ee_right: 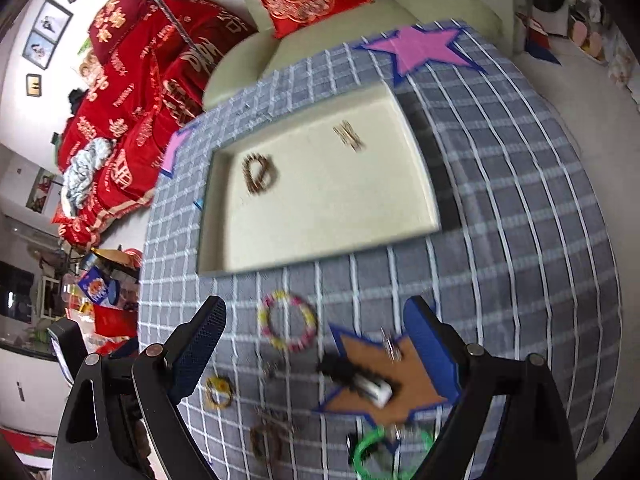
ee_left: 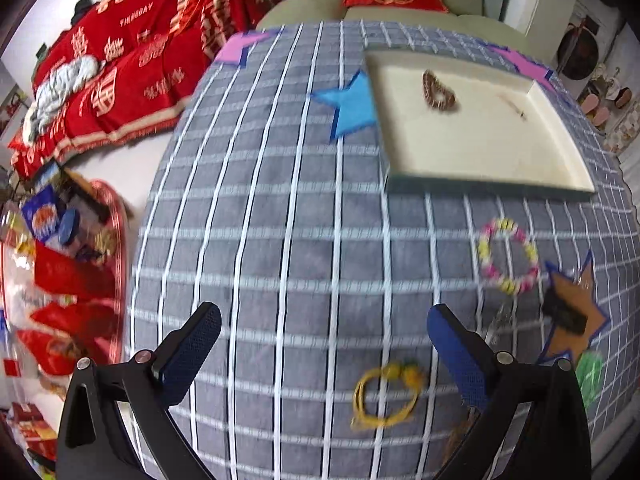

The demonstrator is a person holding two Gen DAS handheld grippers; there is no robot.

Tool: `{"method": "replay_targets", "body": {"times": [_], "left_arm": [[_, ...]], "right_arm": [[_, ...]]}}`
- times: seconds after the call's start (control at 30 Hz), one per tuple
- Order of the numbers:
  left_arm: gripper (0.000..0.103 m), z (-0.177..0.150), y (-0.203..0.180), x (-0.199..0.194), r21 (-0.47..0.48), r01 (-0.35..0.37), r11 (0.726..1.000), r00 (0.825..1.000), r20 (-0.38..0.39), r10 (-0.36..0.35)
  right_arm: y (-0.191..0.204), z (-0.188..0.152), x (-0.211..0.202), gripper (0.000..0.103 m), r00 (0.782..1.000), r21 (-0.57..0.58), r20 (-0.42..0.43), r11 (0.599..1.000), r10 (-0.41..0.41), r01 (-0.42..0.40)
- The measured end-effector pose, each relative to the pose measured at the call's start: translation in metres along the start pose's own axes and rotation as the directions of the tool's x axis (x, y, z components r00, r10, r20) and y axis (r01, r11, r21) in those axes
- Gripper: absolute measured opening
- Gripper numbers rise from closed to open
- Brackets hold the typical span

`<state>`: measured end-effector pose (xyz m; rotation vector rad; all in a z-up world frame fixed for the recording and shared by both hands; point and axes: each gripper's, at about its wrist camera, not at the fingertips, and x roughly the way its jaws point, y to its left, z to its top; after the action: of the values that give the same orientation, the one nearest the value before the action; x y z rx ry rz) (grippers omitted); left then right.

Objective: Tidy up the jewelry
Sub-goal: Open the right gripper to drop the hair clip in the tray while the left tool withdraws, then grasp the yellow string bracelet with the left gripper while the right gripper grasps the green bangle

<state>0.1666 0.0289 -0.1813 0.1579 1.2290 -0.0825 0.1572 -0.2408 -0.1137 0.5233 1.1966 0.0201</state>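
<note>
Right wrist view shows the tray (ee_right: 320,200) holding a brown bracelet (ee_right: 259,173) and a small clip (ee_right: 349,136), while a pink-yellow bracelet (ee_right: 289,326), a yellow ring (ee_right: 219,392), a green bangle (ee_right: 376,456) and a black piece (ee_right: 352,374) lie loose on the checked cloth (ee_right: 500,220) nearer the camera. Right gripper (ee_right: 316,344) hangs over that pile, jaws spread and empty. Left gripper (ee_left: 324,356), also released, hovers above the yellow ring (ee_left: 386,396). Likely between placements; next comes lowering onto one loose piece and closing on it
</note>
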Motion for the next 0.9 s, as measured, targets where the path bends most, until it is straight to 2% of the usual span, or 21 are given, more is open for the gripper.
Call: {"method": "replay_targets", "body": {"times": [0.1, 0.23, 0.33, 0.47, 0.7, 0.9], "left_arm": [[0.103, -0.018, 0.003, 0.003, -0.008, 0.009, 1.0, 0.999, -0.038, -0.009], [0.103, -0.039, 0.001, 0.009, 0.011, 0.019, 1.0, 0.996, -0.083, -0.018], [0.103, -0.049, -0.001, 0.015, 0.02, 0.036, 0.999, 0.992, -0.12, -0.033], [0.103, -0.057, -0.001, 0.023, 0.031, 0.036, 0.999, 0.991, -0.13, -0.032], [0.101, -0.056, 0.003, 0.031, 0.037, 0.066, 0.997, 0.989, -0.134, -0.06], [0.101, -0.052, -0.002, 0.037, 0.068, 0.078, 0.995, 0.989, -0.13, -0.068]], "right_arm": [[-0.014, -0.022, 0.0, 0.092, 0.999, 0.042, -0.033, 0.999, -0.024, 0.025], [-0.03, -0.05, 0.003, 0.092, 0.993, 0.058, -0.067, 0.994, -0.093, 0.097], [-0.047, -0.073, 0.006, 0.092, 0.983, 0.081, -0.109, 0.984, -0.149, 0.158], [-0.073, -0.104, 0.009, 0.092, 0.962, 0.118, -0.169, 0.964, -0.215, 0.236], [-0.104, -0.134, 0.012, 0.092, 0.941, 0.182, -0.223, 0.938, -0.254, 0.296], [-0.11, -0.145, 0.023, 0.092, 0.931, 0.175, -0.247, 0.933, -0.268, 0.315]]}}
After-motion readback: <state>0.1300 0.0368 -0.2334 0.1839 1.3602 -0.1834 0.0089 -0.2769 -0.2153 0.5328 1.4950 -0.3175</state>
